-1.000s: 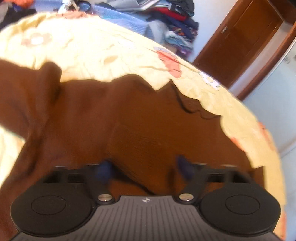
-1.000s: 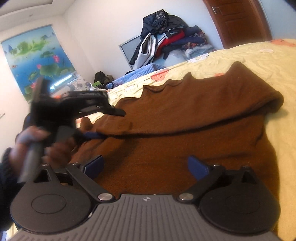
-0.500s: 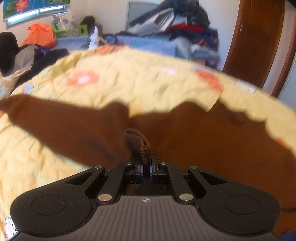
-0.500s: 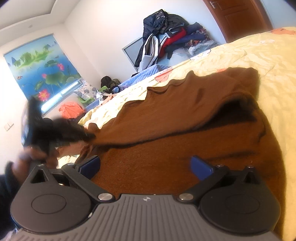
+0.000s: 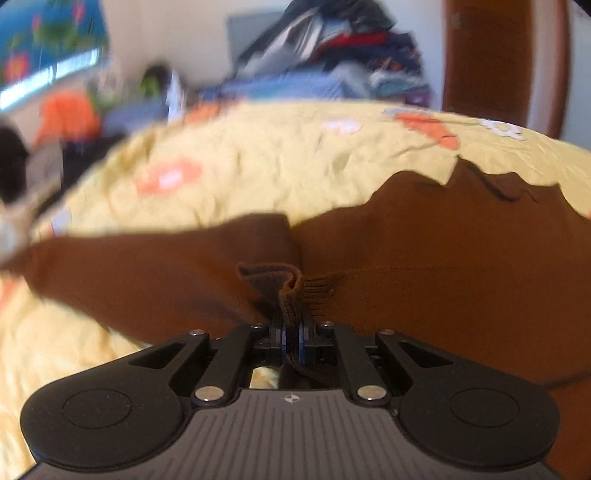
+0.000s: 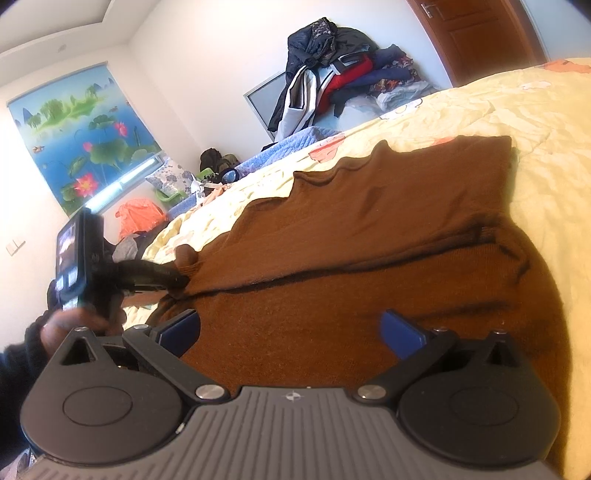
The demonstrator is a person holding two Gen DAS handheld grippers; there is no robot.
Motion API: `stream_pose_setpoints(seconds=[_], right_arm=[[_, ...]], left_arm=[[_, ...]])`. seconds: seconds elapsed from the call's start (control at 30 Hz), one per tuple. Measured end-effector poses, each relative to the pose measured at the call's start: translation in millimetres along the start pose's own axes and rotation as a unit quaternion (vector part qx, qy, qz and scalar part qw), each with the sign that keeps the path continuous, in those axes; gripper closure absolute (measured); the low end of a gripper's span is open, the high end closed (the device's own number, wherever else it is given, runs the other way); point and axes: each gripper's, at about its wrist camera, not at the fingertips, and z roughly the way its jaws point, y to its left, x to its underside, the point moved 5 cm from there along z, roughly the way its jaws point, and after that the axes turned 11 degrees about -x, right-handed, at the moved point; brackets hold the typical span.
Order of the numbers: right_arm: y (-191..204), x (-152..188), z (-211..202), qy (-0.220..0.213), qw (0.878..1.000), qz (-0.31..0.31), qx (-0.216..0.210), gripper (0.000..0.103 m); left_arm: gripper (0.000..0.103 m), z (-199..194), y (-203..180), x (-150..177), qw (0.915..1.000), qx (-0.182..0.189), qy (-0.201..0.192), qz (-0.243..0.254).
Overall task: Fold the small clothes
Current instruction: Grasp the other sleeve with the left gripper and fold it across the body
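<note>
While a brown sweater (image 6: 369,258) lies spread on the yellow floral bedspread (image 6: 535,122), its ribbed cuff (image 5: 291,291) is clamped by the left gripper (image 5: 290,332), pads pressed together on the fabric, sleeve stretched toward 9 o'clock in left wrist view. Right gripper (image 6: 291,328) is seen w/ jaws wide apart, hovering over the sweater body, nothing gripped. Clothes pile (image 6: 340,70) is seen at 12 o'clock by the wall.

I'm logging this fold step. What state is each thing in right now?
Brown sweater: lying on the bed, partly folded over itself.
Left tool: shut on a ribbed edge of the sweater.
Right tool: open, holding nothing, over the sweater.
Yellow bedspread: spread out, wrinkled.
Wooden door: closed.
</note>
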Motion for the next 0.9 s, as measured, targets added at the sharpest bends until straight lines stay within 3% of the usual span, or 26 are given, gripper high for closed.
stream_pose_setpoints(seconds=[0.1, 0.17, 0.2, 0.23, 0.3, 0.4, 0.47, 0.5, 0.53, 0.6, 0.67, 0.73, 0.83, 0.9], right_arm=[[3, -11, -5, 0.009, 1.0, 0.009, 0.017, 0.002], [6, -37, -18, -0.029, 0.999, -0.001, 0.015, 0.0], [7, -53, -22, -0.05, 0.998, -0.016, 0.021, 0.0], [7, -70, -21, -0.061, 0.997, -0.033, 0.034, 0.0], [0, -98, 0, -0.042, 0.995, -0.06, 0.074, 0.0], [-26, -110, 53, 0.035, 0.986, -0.09, 0.135, 0.0], [-50, -99, 80, 0.092, 0.972, -0.104, 0.188, 0.0], [-63, -91, 87, 0.114, 0.962, -0.121, 0.219, 0.0], [-64, -81, 86, 0.099, 0.95, -0.18, 0.235, 0.0], [-73, -81, 74, 0.074, 0.963, -0.145, 0.214, 0.0], [-75, -79, 72, 0.073, 0.965, -0.142, 0.21, 0.0], [-75, -76, 75, 0.083, 0.959, -0.158, 0.22, 0.0], [-73, -78, 75, 0.082, 0.959, -0.159, 0.221, 0.0], [-72, -78, 74, 0.081, 0.959, -0.159, 0.221, 0.0]], left_arm=[[0.094, -32, 12, 0, 0.9992, 0.016, -0.03, -0.019], [0.09, -59, 25, 0, 0.9954, 0.018, -0.075, -0.056], [0.077, -70, 25, 0, 0.9929, 0.027, -0.098, -0.062], [0.049, -76, 20, -2, 0.9919, 0.039, -0.108, -0.054], [0.015, -74, -3, -4, 0.9918, 0.064, -0.108, -0.025], [0.016, -45, -40, -3, 0.9942, 0.085, -0.067, 0.001], [0.016, -16, -51, 3, 0.996, 0.089, -0.011, -0.002], [0.012, -4, -52, 7, 0.9953, 0.096, 0.004, -0.011], [0.01, -3, -50, 10, 0.9949, 0.099, -0.013, -0.012], [0.01, -1, -49, 13, 0.9937, 0.11, -0.024, 0.0], [0.01, -3, -39, 11, 0.9915, 0.128, -0.023, -0.002], [0.01, -11, -10, 8, 0.9878, 0.142, -0.039, -0.05], [0.01, -11, 66, 0, 0.9789, 0.117, -0.07, -0.152], [0.009, 12, 129, -4, 0.9649, 0.096, -0.051, -0.239]])
